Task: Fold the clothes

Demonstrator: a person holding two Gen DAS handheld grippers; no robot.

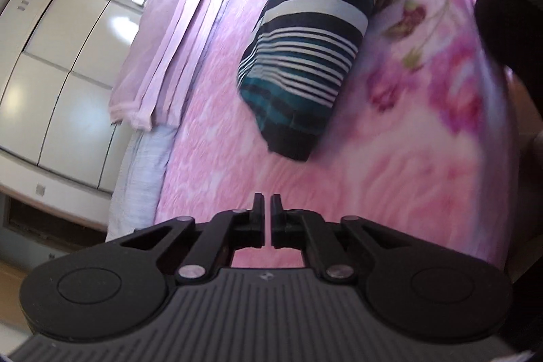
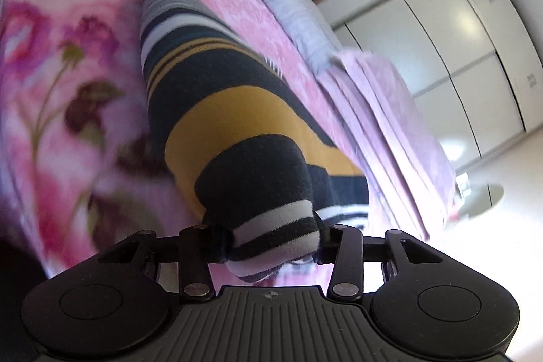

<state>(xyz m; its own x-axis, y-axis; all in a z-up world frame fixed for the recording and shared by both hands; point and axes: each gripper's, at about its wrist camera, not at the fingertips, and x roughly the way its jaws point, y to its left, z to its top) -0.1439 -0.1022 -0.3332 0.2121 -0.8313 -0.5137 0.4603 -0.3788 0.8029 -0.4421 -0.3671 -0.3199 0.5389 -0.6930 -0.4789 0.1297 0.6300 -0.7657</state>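
Left wrist view: left tool is seen pressed together with nothing between the fingers, hovering over the pink floral bed cover. The striped garment is stretched along the bed as a narrow, already doubled-over band; its near end lies on the cover, its far end is lifted toward the top of the frame, where the holding tool is only partly visible. A folded pink blanket is stacked beside it near the bed edge, apart from the garment.

Right wrist view: right tool is pinched on a bunched end of the striped garment, white-and-dark cuff stripes clamped between the pads. The rest trails away across the bed.

Progress, judged: lengthwise fold appears done; the crosswise fold is left, likely by carrying the held end over the lying end. Final squaring is not yet visible.
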